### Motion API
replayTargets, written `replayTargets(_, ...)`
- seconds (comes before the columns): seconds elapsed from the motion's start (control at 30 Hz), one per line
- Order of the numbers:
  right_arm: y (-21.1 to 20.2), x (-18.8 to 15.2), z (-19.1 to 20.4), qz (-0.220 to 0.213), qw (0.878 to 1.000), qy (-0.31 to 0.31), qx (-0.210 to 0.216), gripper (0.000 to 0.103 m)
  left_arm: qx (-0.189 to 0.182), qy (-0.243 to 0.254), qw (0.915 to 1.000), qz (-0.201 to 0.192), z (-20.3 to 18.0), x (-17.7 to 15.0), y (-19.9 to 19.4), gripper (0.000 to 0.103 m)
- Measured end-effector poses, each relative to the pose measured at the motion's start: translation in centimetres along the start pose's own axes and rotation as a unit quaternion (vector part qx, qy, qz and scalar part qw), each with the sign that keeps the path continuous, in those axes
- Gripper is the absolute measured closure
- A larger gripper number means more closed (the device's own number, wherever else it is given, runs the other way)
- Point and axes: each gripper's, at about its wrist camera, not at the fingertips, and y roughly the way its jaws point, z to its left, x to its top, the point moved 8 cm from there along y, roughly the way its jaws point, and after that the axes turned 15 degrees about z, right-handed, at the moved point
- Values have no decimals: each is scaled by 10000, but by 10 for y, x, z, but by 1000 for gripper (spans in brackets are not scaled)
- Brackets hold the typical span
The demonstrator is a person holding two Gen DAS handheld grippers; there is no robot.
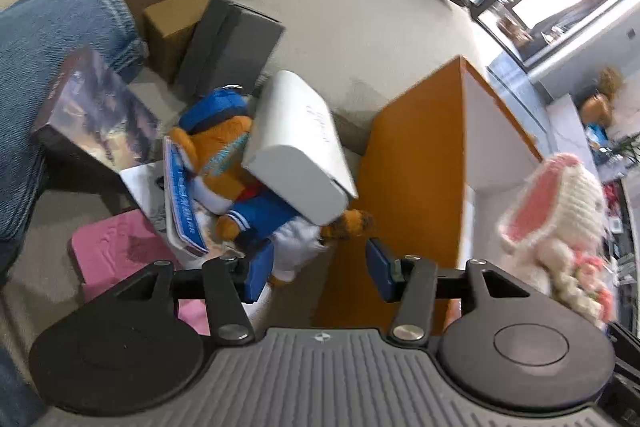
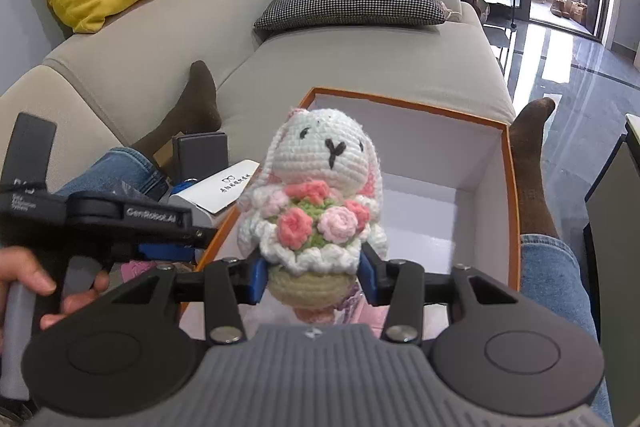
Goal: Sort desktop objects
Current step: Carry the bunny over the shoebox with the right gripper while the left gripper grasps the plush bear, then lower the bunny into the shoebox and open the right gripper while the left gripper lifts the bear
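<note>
My right gripper (image 2: 314,277) is shut on a white crochet bunny (image 2: 316,183) with pink flowers and holds it over the near end of an open orange box (image 2: 400,105) with a white inside. The bunny (image 1: 560,223) also shows at the right of the left wrist view, beside the orange box (image 1: 412,167). My left gripper (image 1: 318,267) is open, its fingers on either side of the legs of an orange plush toy in a blue sailor suit (image 1: 240,187). A white box (image 1: 300,147) lies on top of that toy.
Left of the orange box on the beige sofa (image 1: 340,7) lie a dark picture box (image 1: 96,107), a pink case (image 1: 120,247), a booklet (image 1: 182,195), a grey box (image 1: 228,47) and a brown carton (image 1: 172,23). Legs in jeans (image 1: 48,67) flank the pile. A checked cushion (image 2: 352,3) lies behind.
</note>
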Motion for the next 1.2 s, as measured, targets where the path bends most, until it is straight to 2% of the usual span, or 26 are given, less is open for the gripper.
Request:
replayTargets(0.07, -1, -1, -2, -25, 10000, 4, 9, 56, 209, -288, 9993, 104, 7, 1, 9, 43)
replayTargets(0.17, -1, -1, -4, -51, 10000, 1, 47, 56, 36, -480, 9988, 56, 11, 4, 15, 42)
replayTargets(0.33, -1, -5, -7, -35, 10000, -14, 21, 56, 79, -554, 9984, -29, 12, 12, 27, 40)
replayTargets(0.43, 0, -7, -10, -15, 10000, 23, 2, 56, 155, -188, 9997, -3, 12, 10, 26, 54)
replayTargets(0.6, 2, -11, -13, 30, 10000, 59, -41, 56, 315, 501, 9981, -172, 10, 3, 1, 61)
replayTargets(0.7, 1, -12, -13, 48, 10000, 83, -14, 56, 578, 1060, 9925, -188, 12, -3, -22, 63)
replayTargets(0.8, 1, -11, -12, 75, 9999, 107, 5, 56, 1220, 2005, 9721, -29, 14, -18, -42, 64)
replayTargets(0.93, 5, -12, -8, 120, 9998, 127, 94, 56, 1934, 2818, 9396, 162, 27, -32, -62, 64)
replayTargets(1.03, 8, -12, -1, 149, 9997, 105, 163, 56, 2093, 3251, 9217, 315, 34, -43, -70, 64)
replayTargets(1.13, 12, -12, 4, 220, 9996, 98, 159, 56, 2476, 3753, 8923, 396, 37, -61, -64, 63)
replayTargets(1.17, 14, -13, 5, 275, 9995, 103, 143, 56, 2605, 3864, 8839, 405, 40, -66, -61, 63)
replayTargets(1.2, 15, -14, 6, 326, 9993, 116, 132, 56, 2677, 3928, 8789, 388, 43, -68, -57, 62)
